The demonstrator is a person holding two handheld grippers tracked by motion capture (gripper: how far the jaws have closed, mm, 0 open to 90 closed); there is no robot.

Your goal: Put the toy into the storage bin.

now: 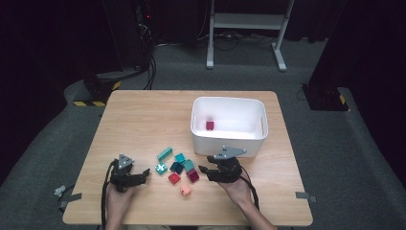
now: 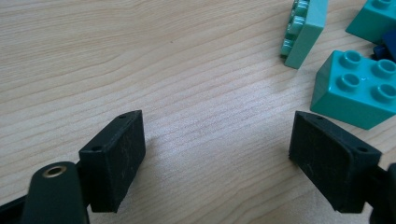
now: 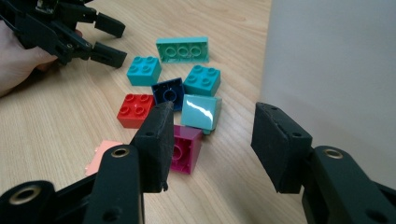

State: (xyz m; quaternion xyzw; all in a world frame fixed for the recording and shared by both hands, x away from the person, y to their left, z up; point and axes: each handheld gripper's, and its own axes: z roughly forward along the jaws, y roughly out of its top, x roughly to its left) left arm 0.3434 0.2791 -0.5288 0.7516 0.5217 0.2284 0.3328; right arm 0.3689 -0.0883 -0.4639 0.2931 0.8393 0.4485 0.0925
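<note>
Loose toy bricks lie in a cluster at the table's front middle: a red one (image 1: 174, 178), a magenta one (image 1: 193, 176), a salmon one (image 1: 186, 190), a dark blue one (image 1: 176, 167) and several teal ones (image 1: 164, 154). My left gripper (image 1: 143, 175) rests left of the cluster, open over bare wood (image 2: 219, 135), with a teal brick (image 2: 359, 88) just beyond its right jaw. My right gripper (image 1: 203, 171) is low beside the cluster's right edge, open with nothing between its pads (image 3: 212, 135). The magenta brick (image 3: 184, 149) sits partly behind its left jaw.
A white bin (image 1: 229, 139) stands behind the right gripper, close on its right side (image 3: 336, 70), with one dark red brick (image 1: 209, 125) inside. The wooden table (image 1: 143, 115) is bare at the back left. A person's hands hold both grippers from the front edge.
</note>
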